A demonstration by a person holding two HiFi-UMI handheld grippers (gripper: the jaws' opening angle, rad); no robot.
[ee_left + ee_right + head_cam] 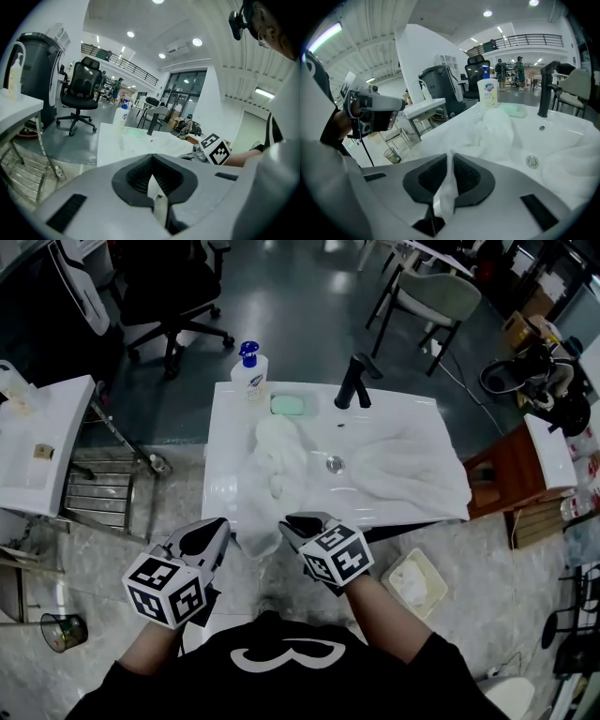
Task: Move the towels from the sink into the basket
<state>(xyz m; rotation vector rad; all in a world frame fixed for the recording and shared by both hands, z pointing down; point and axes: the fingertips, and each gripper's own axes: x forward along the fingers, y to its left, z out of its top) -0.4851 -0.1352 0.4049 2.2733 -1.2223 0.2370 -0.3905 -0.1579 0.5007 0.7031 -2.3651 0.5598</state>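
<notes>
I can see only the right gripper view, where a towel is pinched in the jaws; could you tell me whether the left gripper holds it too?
Observer: Yes. In the left gripper view, the left gripper is shut on a white fold of the towel.
Operator: Thank you. Could you also tell me where the basket is?
Observer: The head view shows the basket on the floor at the person's right, below the front edge of the sink.
</notes>
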